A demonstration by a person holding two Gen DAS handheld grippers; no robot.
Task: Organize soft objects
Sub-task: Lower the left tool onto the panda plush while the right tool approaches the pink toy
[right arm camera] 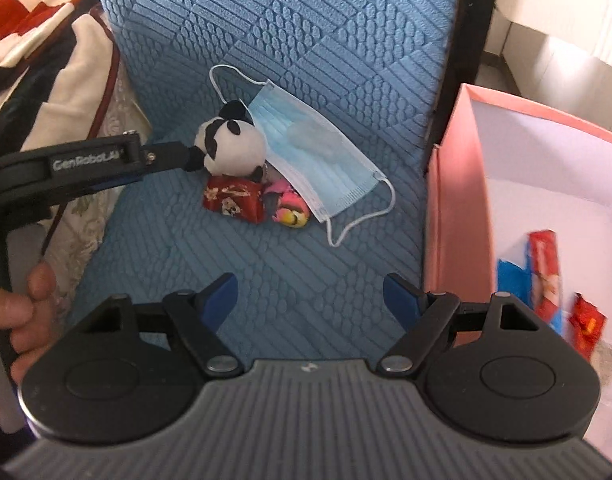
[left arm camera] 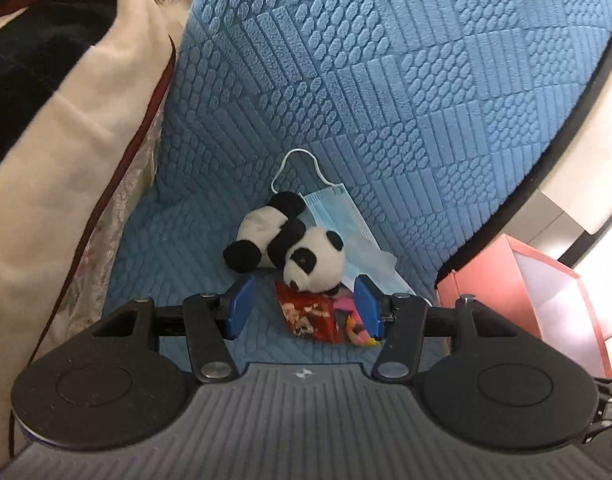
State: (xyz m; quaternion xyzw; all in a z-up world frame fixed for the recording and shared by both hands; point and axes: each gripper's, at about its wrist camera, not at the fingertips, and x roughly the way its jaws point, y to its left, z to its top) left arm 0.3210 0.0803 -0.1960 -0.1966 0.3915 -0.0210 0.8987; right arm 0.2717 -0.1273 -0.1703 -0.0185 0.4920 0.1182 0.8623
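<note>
A small plush panda (left arm camera: 290, 240) lies on the blue quilted sofa seat (left arm camera: 178, 248), against a light blue face mask (left arm camera: 337, 224). A red printed pouch (left arm camera: 309, 316) and a pink and yellow soft toy (left arm camera: 355, 328) lie just in front of the panda. My left gripper (left arm camera: 304, 306) is open, its blue pads on either side of the pouch, close to the panda's head. In the right wrist view the panda (right arm camera: 232, 142), mask (right arm camera: 317, 160), pouch (right arm camera: 234, 196) and pink toy (right arm camera: 290, 204) show mid-seat. My right gripper (right arm camera: 311, 300) is open and empty, well short of them.
A pink box (right arm camera: 445, 208) with a white inside stands to the right of the seat and holds red and blue packets (right arm camera: 545, 284). It also shows in the left wrist view (left arm camera: 517, 280). A cream, black and red blanket (left arm camera: 66, 120) is heaped on the left.
</note>
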